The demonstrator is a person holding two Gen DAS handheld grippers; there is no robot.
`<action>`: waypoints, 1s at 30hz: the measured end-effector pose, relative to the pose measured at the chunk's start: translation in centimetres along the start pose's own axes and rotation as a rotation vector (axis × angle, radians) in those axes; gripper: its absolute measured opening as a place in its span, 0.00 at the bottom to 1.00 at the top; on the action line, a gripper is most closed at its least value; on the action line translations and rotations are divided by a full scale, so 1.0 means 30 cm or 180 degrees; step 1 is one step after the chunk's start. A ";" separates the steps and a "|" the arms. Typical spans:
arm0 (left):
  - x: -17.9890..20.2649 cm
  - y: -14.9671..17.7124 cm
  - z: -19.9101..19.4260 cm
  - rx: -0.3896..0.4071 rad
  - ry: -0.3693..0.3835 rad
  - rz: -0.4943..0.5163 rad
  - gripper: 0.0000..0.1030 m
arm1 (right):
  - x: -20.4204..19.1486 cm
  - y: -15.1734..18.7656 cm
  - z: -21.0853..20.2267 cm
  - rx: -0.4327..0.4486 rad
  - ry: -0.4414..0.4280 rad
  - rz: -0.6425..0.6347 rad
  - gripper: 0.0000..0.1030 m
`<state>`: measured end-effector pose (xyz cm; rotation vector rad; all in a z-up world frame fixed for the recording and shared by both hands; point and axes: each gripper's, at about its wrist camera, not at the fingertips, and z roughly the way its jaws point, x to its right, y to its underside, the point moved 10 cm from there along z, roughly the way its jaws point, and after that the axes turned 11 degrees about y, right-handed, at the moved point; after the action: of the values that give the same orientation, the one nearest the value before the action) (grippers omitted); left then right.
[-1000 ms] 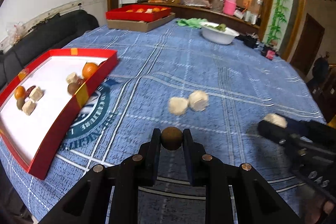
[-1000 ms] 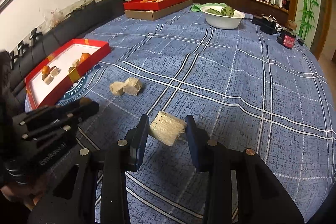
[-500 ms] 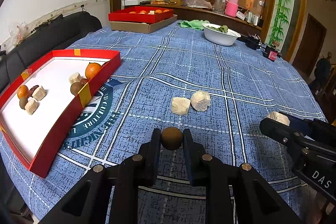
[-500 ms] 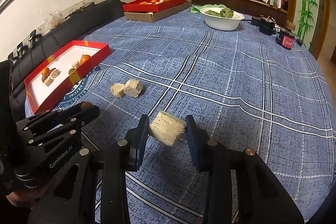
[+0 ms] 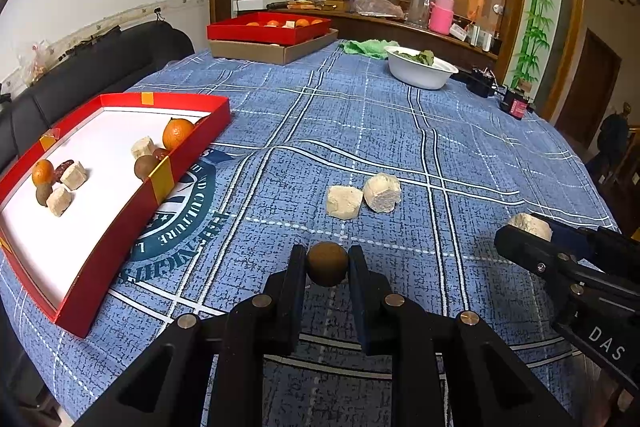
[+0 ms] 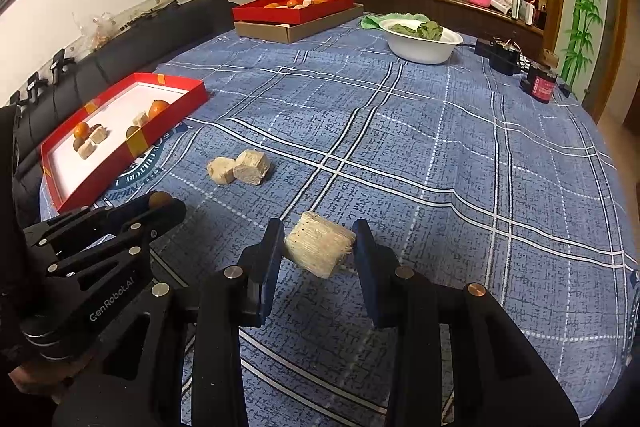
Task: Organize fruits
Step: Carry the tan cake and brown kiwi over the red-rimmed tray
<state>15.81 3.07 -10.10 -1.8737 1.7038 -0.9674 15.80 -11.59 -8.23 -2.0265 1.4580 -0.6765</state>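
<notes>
My left gripper [image 5: 327, 263] is shut on a small round brown fruit [image 5: 327, 264], held above the blue checked tablecloth. My right gripper [image 6: 318, 245] is shut on a pale beige block [image 6: 319, 249]; it also shows at the right of the left wrist view as the right gripper [image 5: 532, 231]. Two more beige blocks [image 5: 363, 197] lie side by side on the cloth ahead. To the left sits a red tray [image 5: 120, 215] with a white floor, holding oranges [image 5: 177, 133], brown fruits and beige blocks. The left gripper [image 6: 160, 203] appears at the lower left of the right wrist view.
A second red tray [image 5: 268, 33] on a cardboard box stands at the far edge. A white bowl [image 5: 418, 73] with greens, a green cloth and black and red devices [image 6: 542, 85] sit at the far right. A dark sofa [image 5: 100, 75] runs along the left.
Both grippers keep their hold and stay about where they were; the left wrist view has tilted slightly, so the table's contents sit a little differently in the picture.
</notes>
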 end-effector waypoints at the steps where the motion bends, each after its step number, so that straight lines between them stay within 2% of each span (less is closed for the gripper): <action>1: 0.001 0.000 -0.001 0.0003 0.0004 -0.0004 0.19 | 0.003 0.000 0.000 0.0000 0.0008 0.0009 0.33; 15: -0.001 -0.002 -0.010 0.0040 0.0061 -0.0059 0.19 | 0.027 -0.004 0.000 0.0011 0.0117 0.0078 0.33; 30: -0.007 0.001 -0.014 0.0049 -0.0015 -0.0061 0.19 | 0.048 -0.010 -0.012 0.0060 0.0133 0.0195 0.33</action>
<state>15.48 3.34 -9.87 -1.8844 1.6739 -0.9801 16.18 -12.93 -7.66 -1.9560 1.5255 -0.7084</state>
